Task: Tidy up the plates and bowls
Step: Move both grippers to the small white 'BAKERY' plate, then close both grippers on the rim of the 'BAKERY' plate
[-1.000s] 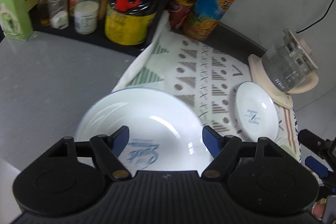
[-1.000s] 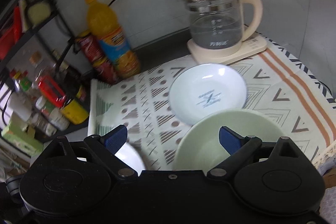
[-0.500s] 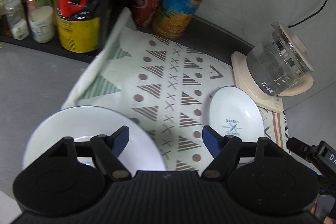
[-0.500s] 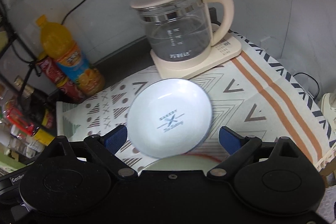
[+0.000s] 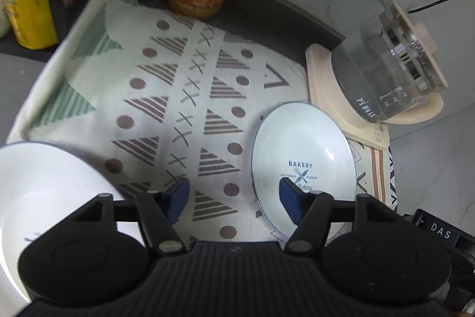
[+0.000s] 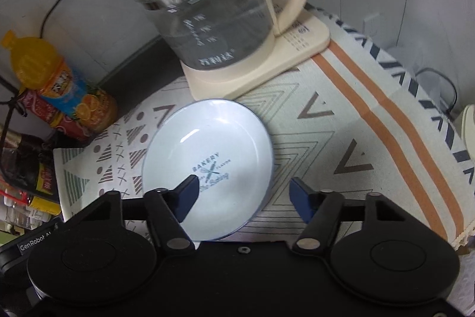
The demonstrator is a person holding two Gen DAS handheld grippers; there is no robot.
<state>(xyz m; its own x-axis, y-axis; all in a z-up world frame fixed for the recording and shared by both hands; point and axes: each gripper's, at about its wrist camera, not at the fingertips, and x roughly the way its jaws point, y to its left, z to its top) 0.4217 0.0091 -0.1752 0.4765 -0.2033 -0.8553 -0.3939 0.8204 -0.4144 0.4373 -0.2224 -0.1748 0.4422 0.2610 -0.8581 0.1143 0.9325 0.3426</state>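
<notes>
Small white plate (image 6: 207, 168): printed "BAKERY", lying flat on the patterned cloth (image 5: 184, 97) over the tabletop, just beside the kettle base (image 6: 261, 64). It shows in both wrist views.

Large white plate (image 5: 44, 198): lower left of the left view, partly on the cloth and partly under the tool body.

Right tool (image 6: 243, 192): jaws closing, with the near right rim of the small plate lying between the blue pads. No pad presses on it yet.

Left tool (image 5: 234, 195): jaws closing over bare cloth. Its right pad overlaps the small plate's left edge in the picture; contact cannot be told. Nothing is gripped.

Step in hand, as judged: taking the small plate by its rim, probably to stack it with the large one.

Handling notes:
- Set one pad under the rim and one above it, since a flat glazed plate slips easily.
- Lift level, keeping away from the glass kettle (image 6: 213, 17).
- Watch that the cloth does not bunch up.

Background: orange drink bottle (image 6: 59, 85), jars.
</notes>
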